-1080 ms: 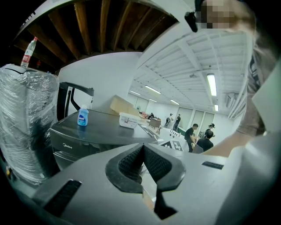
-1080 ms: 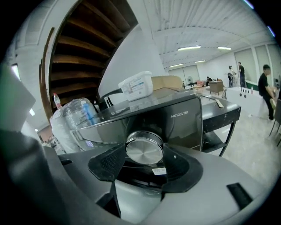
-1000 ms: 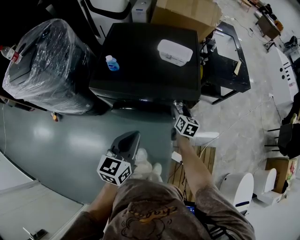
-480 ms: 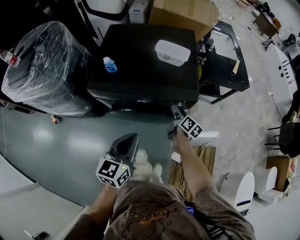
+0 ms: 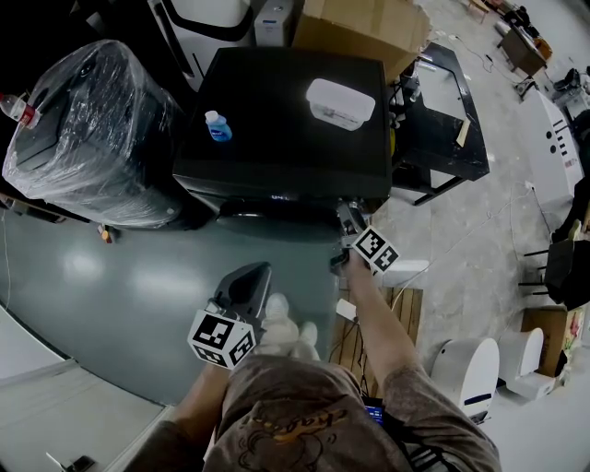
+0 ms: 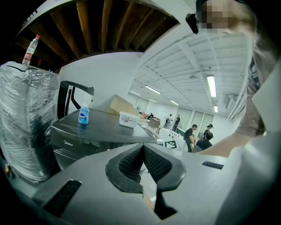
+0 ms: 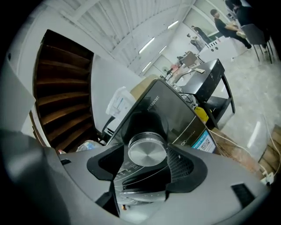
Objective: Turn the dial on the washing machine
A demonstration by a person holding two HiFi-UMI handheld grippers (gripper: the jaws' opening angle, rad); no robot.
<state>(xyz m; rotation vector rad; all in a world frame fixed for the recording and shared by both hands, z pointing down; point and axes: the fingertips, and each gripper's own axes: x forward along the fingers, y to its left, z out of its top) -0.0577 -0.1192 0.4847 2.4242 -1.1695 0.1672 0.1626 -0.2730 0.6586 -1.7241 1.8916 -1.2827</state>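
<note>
A black washing machine (image 5: 286, 111) stands in front of me. Its round silver dial (image 7: 147, 150) sits on the front panel, seen only in the right gripper view. My right gripper (image 5: 347, 216) is pressed against the upper right of the front panel, and there its jaws (image 7: 147, 155) are shut on the dial, one black pad on each side. The view is tilted. My left gripper (image 5: 251, 278) hangs low by my body, well back from the machine. Its jaws (image 6: 143, 151) are shut with nothing between them.
A blue bottle (image 5: 218, 125) and a white lidded box (image 5: 342, 102) stand on the machine's top. A plastic-wrapped appliance (image 5: 88, 129) is at the left, a cardboard box (image 5: 364, 23) behind, and a black stand (image 5: 447, 111) at the right. Wooden slats lie on the floor by my feet.
The right gripper's marker cube has rolled and shifted a little to the right while staying at the dial. The left gripper has barely moved.
</note>
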